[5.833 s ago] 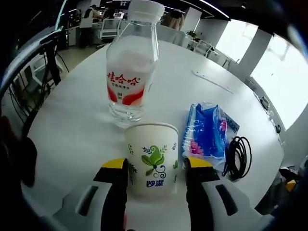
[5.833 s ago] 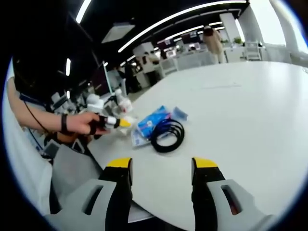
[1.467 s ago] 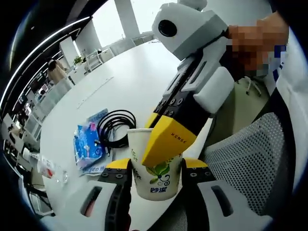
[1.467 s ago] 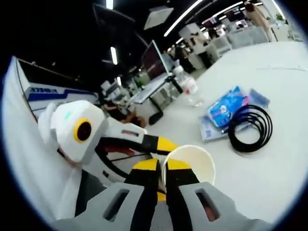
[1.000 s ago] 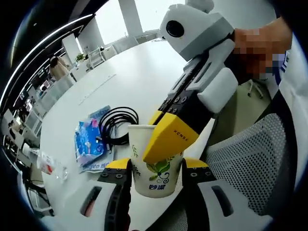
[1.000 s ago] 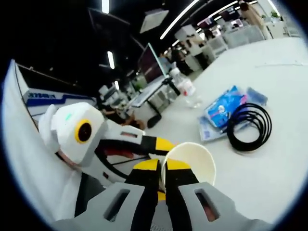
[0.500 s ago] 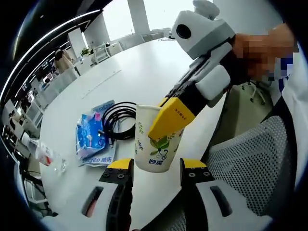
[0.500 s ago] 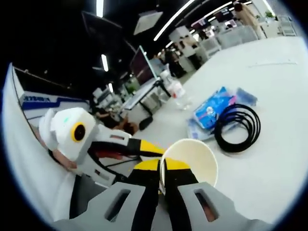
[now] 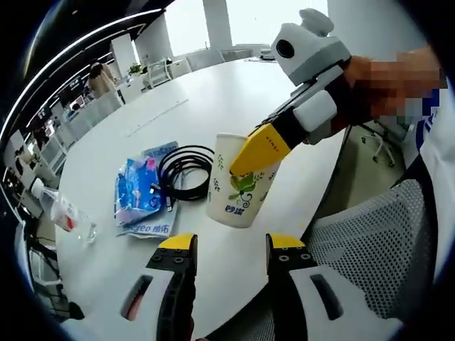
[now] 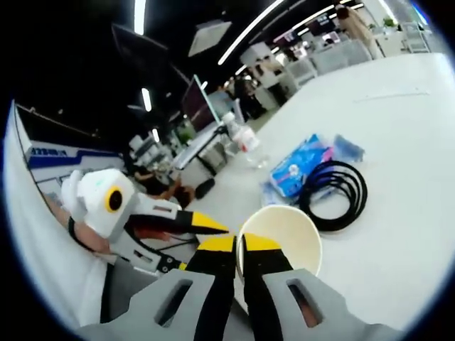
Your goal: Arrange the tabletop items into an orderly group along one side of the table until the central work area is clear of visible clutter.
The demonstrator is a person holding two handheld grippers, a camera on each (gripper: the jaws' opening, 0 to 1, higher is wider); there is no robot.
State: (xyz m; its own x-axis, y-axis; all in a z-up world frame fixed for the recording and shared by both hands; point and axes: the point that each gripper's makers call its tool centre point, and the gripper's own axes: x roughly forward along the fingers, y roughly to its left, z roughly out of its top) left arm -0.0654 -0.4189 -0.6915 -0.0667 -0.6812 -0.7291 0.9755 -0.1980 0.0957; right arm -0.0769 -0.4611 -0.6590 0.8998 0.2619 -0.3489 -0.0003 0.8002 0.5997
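My right gripper (image 10: 238, 245) pinches the rim of a paper cup (image 9: 240, 183) printed with green leaves and Chinese characters, held above the white table (image 9: 234, 106); my left gripper (image 9: 225, 245) stands open below it. Beyond lie a black cable coil (image 9: 186, 170), blue packet (image 9: 138, 197) and bottle (image 9: 60, 213).

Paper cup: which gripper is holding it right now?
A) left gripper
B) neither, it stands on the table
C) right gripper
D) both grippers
C: the right gripper is shut on the paper cup's rim, while the left gripper is open below the cup, not touching it.
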